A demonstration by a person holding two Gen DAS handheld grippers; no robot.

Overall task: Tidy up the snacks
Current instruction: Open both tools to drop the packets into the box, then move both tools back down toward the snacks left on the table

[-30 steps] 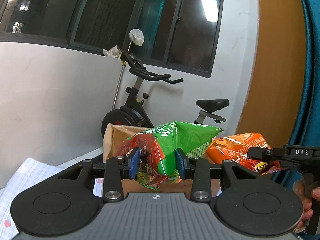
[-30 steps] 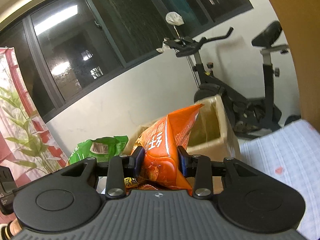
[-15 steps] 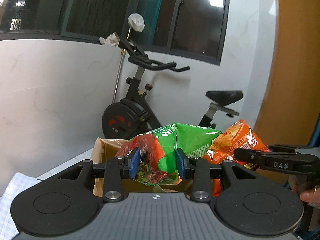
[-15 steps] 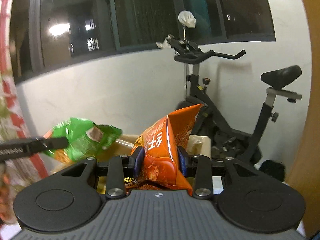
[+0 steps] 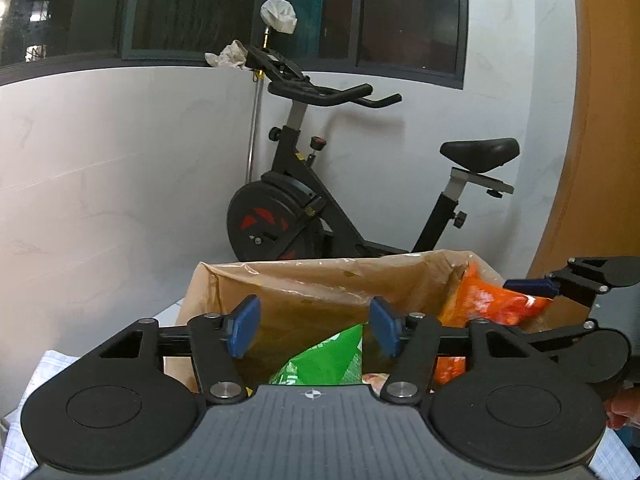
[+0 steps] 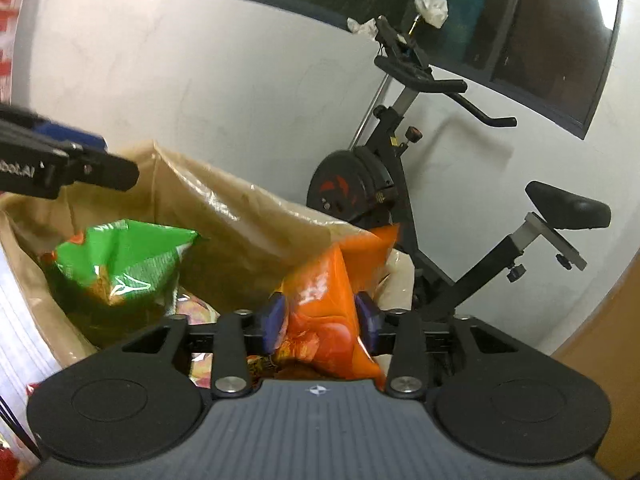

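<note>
My left gripper [image 5: 314,330] is released; the green snack bag [image 6: 120,260] lies in the lined box [image 6: 248,216], frame left. My right gripper [image 6: 320,322] grasps the orange snack bag [image 6: 324,300], lower center: 1 placed, 1 left.

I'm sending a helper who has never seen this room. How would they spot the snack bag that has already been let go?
Find the black exercise bike against the white wall; in front of it stands an open brown cardboard box. Inside, at its left, lies the crinkled green snack bag, free of the open left gripper. Its orange neighbour is clamped in the right gripper.
</note>
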